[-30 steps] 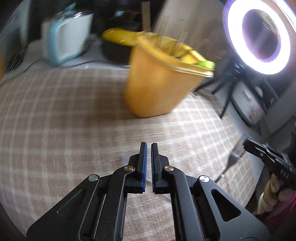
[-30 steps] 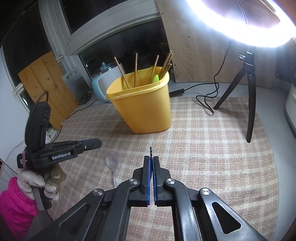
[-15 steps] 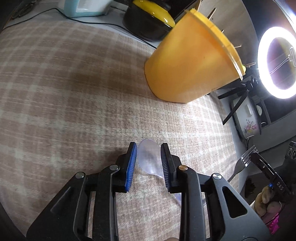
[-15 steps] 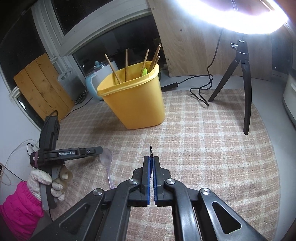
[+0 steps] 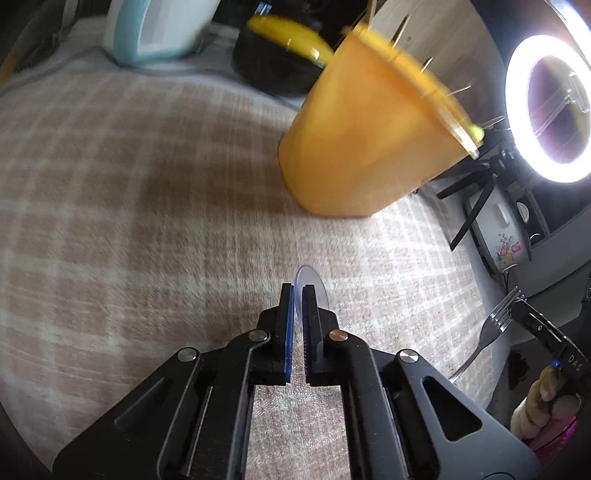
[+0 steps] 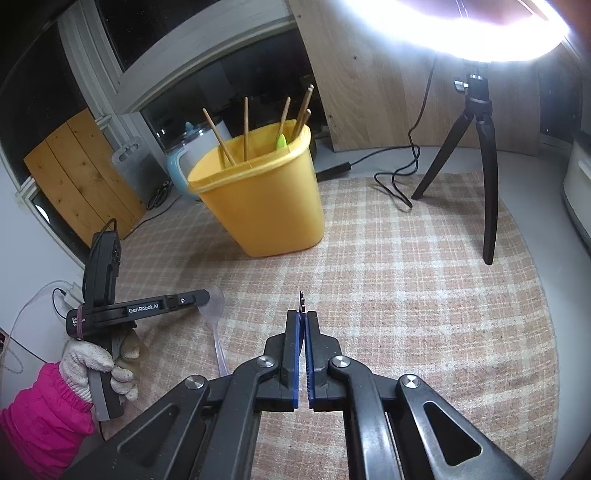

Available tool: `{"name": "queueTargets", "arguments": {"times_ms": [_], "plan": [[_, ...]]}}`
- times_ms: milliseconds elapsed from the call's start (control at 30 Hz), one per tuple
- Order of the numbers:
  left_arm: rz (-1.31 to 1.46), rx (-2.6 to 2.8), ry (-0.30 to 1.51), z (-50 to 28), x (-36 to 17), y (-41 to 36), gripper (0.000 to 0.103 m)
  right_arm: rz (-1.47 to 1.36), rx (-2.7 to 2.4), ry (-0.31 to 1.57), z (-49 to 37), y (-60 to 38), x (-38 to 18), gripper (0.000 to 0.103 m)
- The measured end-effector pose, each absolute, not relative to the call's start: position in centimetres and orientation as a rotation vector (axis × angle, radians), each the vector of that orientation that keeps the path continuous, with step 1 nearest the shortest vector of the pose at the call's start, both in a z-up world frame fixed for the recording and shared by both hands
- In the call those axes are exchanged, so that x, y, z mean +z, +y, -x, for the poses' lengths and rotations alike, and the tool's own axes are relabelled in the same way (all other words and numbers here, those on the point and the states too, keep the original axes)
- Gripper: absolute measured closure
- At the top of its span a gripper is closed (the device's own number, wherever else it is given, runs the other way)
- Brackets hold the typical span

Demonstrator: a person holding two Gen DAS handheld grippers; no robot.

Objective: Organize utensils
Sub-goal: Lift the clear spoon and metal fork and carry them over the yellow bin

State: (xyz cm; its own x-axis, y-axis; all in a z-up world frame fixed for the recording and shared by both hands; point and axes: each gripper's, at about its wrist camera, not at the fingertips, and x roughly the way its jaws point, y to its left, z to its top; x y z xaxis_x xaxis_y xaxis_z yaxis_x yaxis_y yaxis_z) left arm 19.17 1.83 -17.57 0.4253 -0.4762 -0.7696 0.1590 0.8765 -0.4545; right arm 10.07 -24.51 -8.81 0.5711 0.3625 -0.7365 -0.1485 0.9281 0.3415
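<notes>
Two views show the job. In the left wrist view, the left gripper (image 5: 298,295) pinches the bowl of a clear plastic spoon (image 5: 312,282), in front of the yellow bin (image 5: 362,147). The spoon looks light, thin and bendy, so its stiffer handle may be safer to hold.

In the right wrist view, the right gripper (image 6: 302,319) pinches a metal fork (image 6: 302,301), also in front of the yellow bin (image 6: 266,206).

Ring light (image 6: 491,33) glare overexposed; left wrist view motion-blurred; fisheye-warped edges.
</notes>
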Motion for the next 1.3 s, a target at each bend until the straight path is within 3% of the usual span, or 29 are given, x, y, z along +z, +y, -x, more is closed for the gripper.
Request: {"name": "queueTargets", "arguments": {"times_ms": [800, 1300], "plan": [[0.2, -0.416, 0.642, -19.9, -0.9, 3.8, 0.103, -0.149, 0.269, 0.641, -9.4, -24.3, 2.0, 0.103], [0.156, -0.401, 0.542, -25.6, 3.1, 2.5, 0.103, -0.123, 0.207, 0.502, -13.1, -23.3, 6.9, 0.103]]}}
